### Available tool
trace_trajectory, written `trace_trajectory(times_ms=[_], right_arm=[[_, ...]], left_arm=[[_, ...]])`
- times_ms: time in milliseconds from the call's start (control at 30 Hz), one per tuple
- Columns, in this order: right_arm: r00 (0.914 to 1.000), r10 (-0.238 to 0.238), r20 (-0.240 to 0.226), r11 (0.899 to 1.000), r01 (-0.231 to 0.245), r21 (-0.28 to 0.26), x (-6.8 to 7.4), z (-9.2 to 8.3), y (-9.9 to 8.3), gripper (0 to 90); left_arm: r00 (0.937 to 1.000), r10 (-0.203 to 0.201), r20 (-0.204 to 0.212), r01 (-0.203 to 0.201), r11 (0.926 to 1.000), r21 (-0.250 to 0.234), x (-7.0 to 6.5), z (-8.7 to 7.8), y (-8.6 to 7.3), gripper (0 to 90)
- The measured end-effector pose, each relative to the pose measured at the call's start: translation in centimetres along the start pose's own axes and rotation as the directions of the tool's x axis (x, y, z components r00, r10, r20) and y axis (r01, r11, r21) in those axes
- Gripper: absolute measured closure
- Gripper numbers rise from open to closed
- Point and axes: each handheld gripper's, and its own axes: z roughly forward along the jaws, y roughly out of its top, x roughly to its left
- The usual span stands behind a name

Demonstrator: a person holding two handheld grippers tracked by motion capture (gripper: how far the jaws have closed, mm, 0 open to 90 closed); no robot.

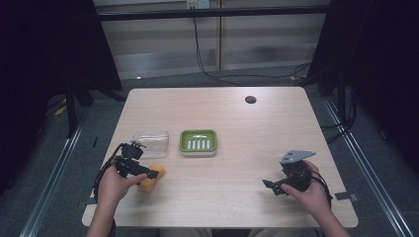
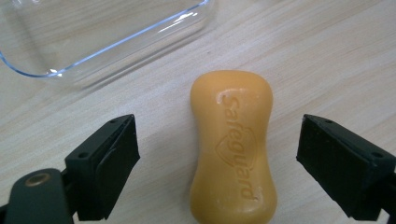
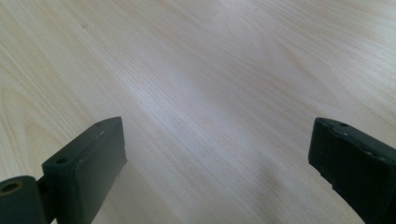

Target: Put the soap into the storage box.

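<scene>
- I read the job as picking up the orange soap bar (image 2: 232,149), most likely to set it in the green soap dish (image 1: 198,142); that destination is my guess from the layout.
- Progress: early. The soap lies flat on the wooden surface (image 1: 232,123), nothing has been lifted, and the dish holds nothing that I can see.
- My left claw (image 2: 217,163) is released, jaws spread wide. In the left gripper view the soap sits between them, its long axis running away from the camera, with a clear gap of bare wood on each side. Neither pad touches it.
- From the high view the left claw (image 1: 143,173) hovers right over the soap (image 1: 149,180) at the near left of the surface, just in front of the clear plastic lid (image 1: 151,143).
- The clear lid lies just to the left of the green dish; both are beyond the soap.
- My right claw (image 1: 272,186) is also released and holds nothing, well apart at the near right over bare wood.
- Left to do, as I judge it: close on the soap's narrow waist, lift, carry, release.
</scene>
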Motion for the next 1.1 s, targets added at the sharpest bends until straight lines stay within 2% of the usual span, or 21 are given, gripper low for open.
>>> trace_trajectory(times_ms=[33,67,133,467,567,667,700,900,1033,1100], right_arm=[[1.0,-0.001,-0.002,1.0,0.001,-0.003,0.0,-0.1,0.0,3.7],[1.0,-0.001,0.004,1.0,0.001,-0.007,-0.1,-0.1,0.0,3.7],[1.0,0.004,0.001,1.0,-0.004,-0.01,-0.1,-0.1,0.1,3.6],[1.0,0.0,-0.004,1.0,0.0,-0.008,0.1,0.1,0.1,3.7],[1.0,0.001,-0.001,1.0,-0.001,-0.005,0.0,-0.1,0.0,3.7],[1.0,0.002,0.006,1.0,-0.002,-0.012,-0.1,-0.3,-0.1,3.7],[1.0,0.002,0.006,1.0,-0.002,-0.012,-0.1,-0.3,-0.1,3.7],[1.0,0.0,0.003,1.0,0.0,-0.01,0.0,-0.3,-0.1,3.7],[0.9999,0.014,0.007,1.0,-0.014,-0.007,0.0,-0.4,-0.1,3.6],[0.9999,0.005,0.01,1.0,-0.005,-0.01,-0.1,-0.4,-0.1,3.7]], left_arm=[[1.0,-0.006,-0.003,0.006,1.0,-0.003,0.0,0.1,0.0,12.3],[0.9996,0.001,-0.027,-0.001,1.0,-0.001,0.0,0.2,-0.1,11.9],[0.9995,-0.007,-0.03,0.007,1.0,0.0,0.0,0.2,-0.1,11.8],[0.9979,-0.064,-0.01,0.065,0.9979,0.01,0.0,0.5,-0.1,13.9],[0.998,-0.051,-0.036,0.052,0.9985,0.018,-0.4,0.8,0.1,14.9],[0.9979,-0.065,-0.009,0.065,0.9978,0.017,-0.6,1.2,0.3,19.5],[0.998,-0.057,-0.025,0.058,0.9983,0.012,-0.6,1.3,0.2,19.5],[0.9985,-0.029,-0.046,0.03,0.9994,0.02,-0.6,2.0,0.2,21.9],[0.9985,-0.036,-0.041,0.037,0.9986,0.038,-0.7,2.4,0.2,24.0],[0.9984,-0.045,-0.034,0.047,0.9971,0.061,-0.7,2.7,0.1,24.6]])
